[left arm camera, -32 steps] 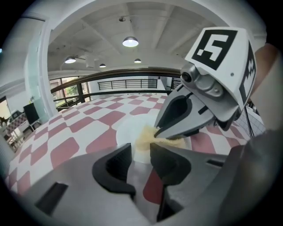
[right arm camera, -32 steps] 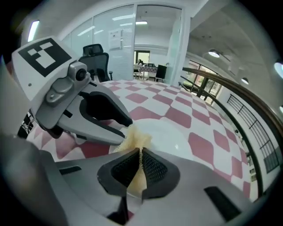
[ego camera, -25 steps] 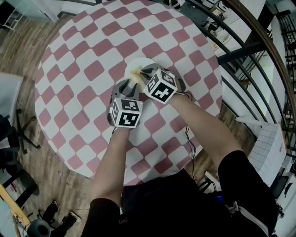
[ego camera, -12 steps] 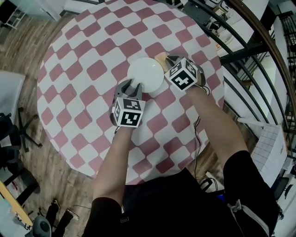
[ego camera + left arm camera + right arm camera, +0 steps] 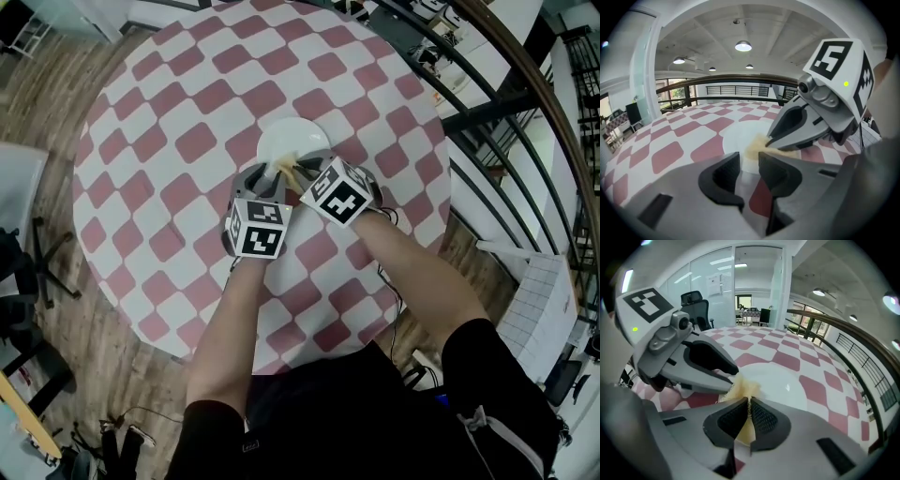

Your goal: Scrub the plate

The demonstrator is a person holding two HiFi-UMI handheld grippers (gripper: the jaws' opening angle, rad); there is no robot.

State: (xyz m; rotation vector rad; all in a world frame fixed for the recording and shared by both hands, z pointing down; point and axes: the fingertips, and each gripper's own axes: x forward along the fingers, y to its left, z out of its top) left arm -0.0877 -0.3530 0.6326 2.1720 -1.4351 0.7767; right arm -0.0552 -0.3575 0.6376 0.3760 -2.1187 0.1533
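A white plate (image 5: pixel 292 141) lies on the chequered table. My left gripper (image 5: pixel 269 178) is at the plate's near rim. In the left gripper view that rim (image 5: pixel 749 165) sits between the jaws, which are closing on it. My right gripper (image 5: pixel 298 170) comes in from the right and is shut on a yellow sponge (image 5: pixel 285 167). In the right gripper view the sponge (image 5: pixel 742 389) bulges out ahead of the pinched jaws of the right gripper (image 5: pixel 749 411). It rests on the plate (image 5: pixel 792 376), close to the left gripper's fingers (image 5: pixel 710 376).
The round table (image 5: pixel 187 141) wears a pink-and-white chequered cloth. A dark metal railing (image 5: pixel 506 103) curves past its right side. Wooden floor and an office chair base (image 5: pixel 28 272) lie to the left. The person's legs are close against the table's near edge.
Half a second ago the right gripper and sponge were off the plate's right side. They have now swung back left onto the near rim. The left gripper has stayed at the plate's edge.
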